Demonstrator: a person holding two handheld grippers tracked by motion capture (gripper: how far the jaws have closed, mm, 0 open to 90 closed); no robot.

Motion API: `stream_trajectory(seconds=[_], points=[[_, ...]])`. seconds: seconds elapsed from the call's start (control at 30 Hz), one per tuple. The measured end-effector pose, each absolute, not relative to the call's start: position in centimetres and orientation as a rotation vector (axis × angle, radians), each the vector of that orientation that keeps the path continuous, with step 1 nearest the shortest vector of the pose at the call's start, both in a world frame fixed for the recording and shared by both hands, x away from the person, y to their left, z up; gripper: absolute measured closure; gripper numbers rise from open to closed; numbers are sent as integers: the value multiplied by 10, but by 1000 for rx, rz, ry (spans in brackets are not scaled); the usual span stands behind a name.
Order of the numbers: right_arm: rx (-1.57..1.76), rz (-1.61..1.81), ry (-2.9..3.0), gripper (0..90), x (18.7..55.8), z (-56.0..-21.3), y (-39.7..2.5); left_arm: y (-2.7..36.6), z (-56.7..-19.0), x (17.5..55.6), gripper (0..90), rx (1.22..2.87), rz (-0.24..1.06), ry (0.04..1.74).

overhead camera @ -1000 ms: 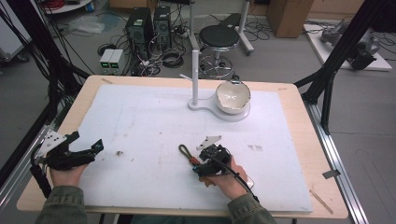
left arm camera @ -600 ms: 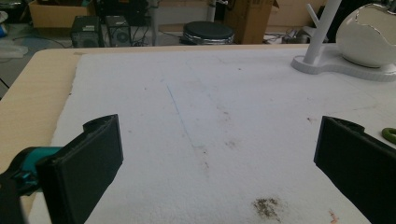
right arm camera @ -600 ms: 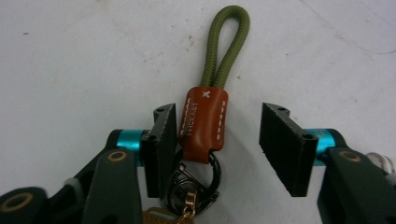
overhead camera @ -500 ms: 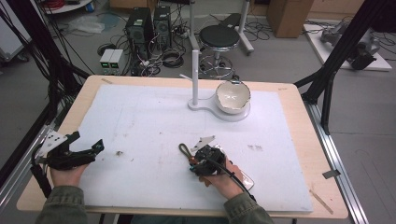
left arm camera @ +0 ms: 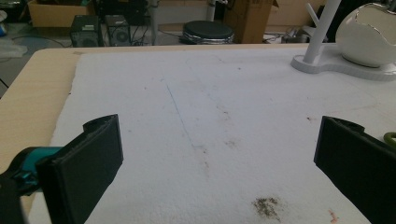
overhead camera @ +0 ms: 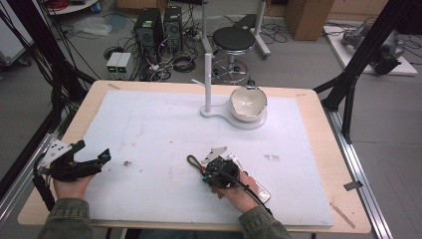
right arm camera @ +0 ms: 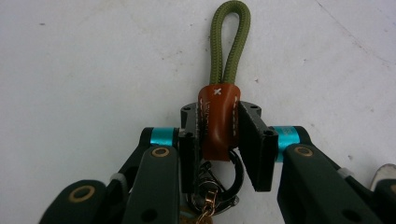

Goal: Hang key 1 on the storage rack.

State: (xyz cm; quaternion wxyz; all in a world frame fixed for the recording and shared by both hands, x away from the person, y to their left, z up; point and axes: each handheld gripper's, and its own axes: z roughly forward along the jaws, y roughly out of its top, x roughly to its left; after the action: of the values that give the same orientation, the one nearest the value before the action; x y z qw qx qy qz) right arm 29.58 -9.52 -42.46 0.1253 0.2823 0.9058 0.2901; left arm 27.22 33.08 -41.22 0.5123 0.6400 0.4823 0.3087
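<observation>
One keychain [right arm camera: 218, 122] in right gripper [right arm camera: 219, 135], one bowl [overhead camera: 248, 103], left gripper [left arm camera: 219, 163] spread

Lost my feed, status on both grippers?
Right gripper shut on keychain, low over mat. Left gripper open, empty. Lamp stand far off, nothing blocking.

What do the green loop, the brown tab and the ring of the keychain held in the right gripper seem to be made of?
Olive-green loop: apparently woven cord, ribbed matte surface. Brown tab: likely leather, smooth with pale stitching along its edges. Dark ring below it: probably metal, thin and glossy. The right gripper is clamped on the tab.
</observation>
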Motion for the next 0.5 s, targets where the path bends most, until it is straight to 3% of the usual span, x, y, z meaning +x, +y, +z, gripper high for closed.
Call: stream_trajectory(seconds=[0.5], points=[[884,931,2616,709,298,-413,-106,330,-412,272,17,1538,738,1157]])
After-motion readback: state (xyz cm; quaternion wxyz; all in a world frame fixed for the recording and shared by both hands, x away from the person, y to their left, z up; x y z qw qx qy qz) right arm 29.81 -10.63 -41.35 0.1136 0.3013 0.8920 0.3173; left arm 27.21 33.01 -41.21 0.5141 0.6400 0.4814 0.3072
